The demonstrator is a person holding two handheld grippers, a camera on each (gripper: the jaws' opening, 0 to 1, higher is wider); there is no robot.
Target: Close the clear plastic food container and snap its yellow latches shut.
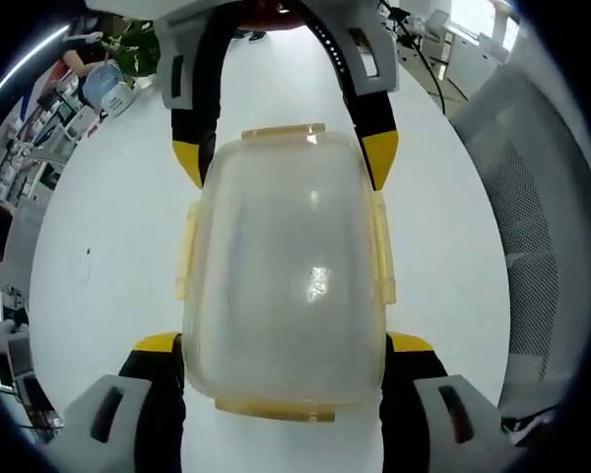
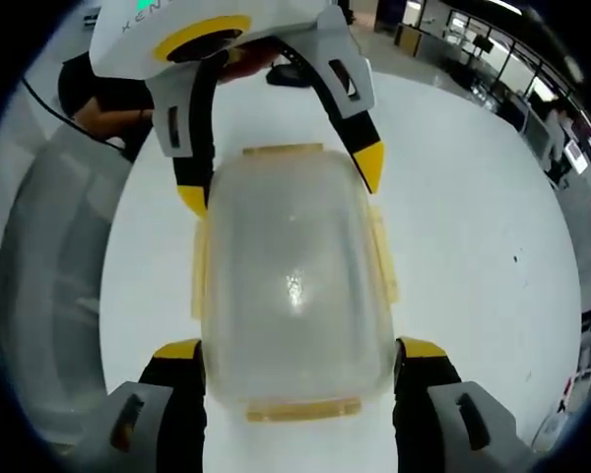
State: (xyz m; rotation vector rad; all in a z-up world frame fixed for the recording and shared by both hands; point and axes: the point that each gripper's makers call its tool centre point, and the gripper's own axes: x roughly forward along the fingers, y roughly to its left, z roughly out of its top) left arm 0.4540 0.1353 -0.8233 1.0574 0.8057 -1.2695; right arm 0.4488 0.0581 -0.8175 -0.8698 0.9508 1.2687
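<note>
Container [image 1: 286, 276] sitting lidded on white table [image 1: 108, 256] | yellow latches [image 1: 382, 246] seemingly lying unsnapped | left gripper [image 1: 284, 367] and right gripper [image 2: 300, 370] both straddling its ends, spread wide, gripping nothing.

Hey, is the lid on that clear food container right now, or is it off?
On: the lid covers the container, with yellow latches along its edges. Whether they're snapped, cannot tell.

A clear plastic food container [image 1: 286, 266] is seen lying on the white tabletop [image 1: 108, 246], its cloudy, rounded rectangular lid set on top. Pale yellow latches [image 1: 377, 246] are found on all four sides: along both long sides and at each short end. The same container [image 2: 294, 276] is seen from the opposite end.
</note>
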